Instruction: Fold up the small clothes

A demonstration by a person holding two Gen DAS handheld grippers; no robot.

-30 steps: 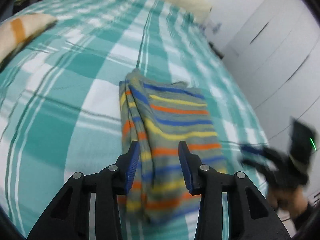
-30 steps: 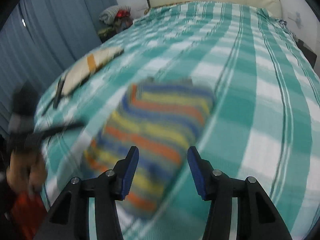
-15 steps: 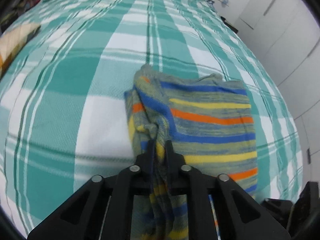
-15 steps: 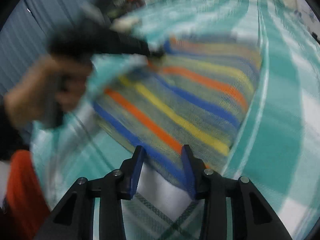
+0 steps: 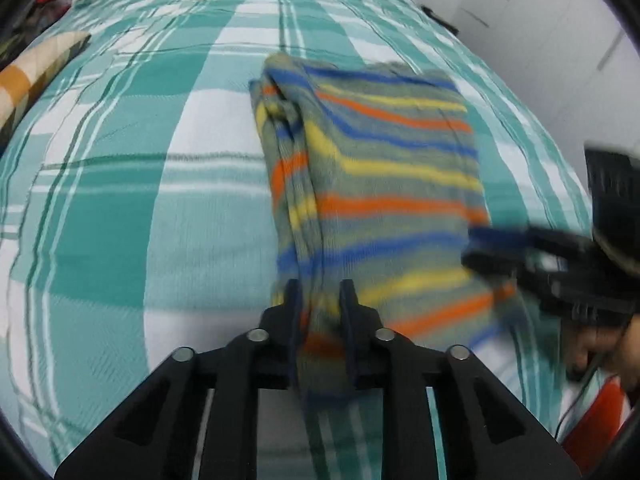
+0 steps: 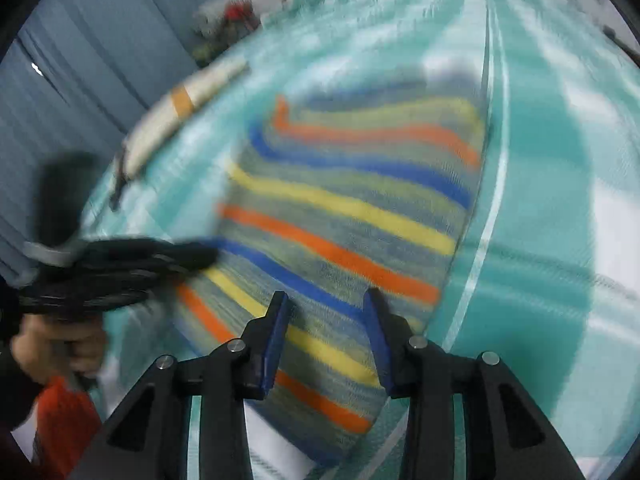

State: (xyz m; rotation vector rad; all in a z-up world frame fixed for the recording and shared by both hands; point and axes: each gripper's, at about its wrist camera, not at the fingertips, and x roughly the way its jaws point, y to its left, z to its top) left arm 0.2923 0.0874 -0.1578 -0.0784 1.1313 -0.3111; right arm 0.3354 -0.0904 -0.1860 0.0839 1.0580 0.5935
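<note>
Striped garment (image 5: 384,184), folded into a thick oblong, is seen lying on the checked bed cover (image 5: 120,208), its bunched layered edge at the left in the left wrist view. Left gripper (image 5: 320,300) is clamped on the near corner of that bunched edge, its jaws having just eased open a little with cloth between them and pressed by the pads. Right gripper (image 6: 326,312) is held apart over the near right edge; cloth is seen between its pads, but contact cannot be made out through the blur. Step judged: near end being taken up for a further fold. Next move calls for both near corners to be gripped, then carried evenly over to the far edge. A pillow (image 5: 36,76) is cut off at the left; the garment's near hem is hidden behind the gripper bodies.
</note>
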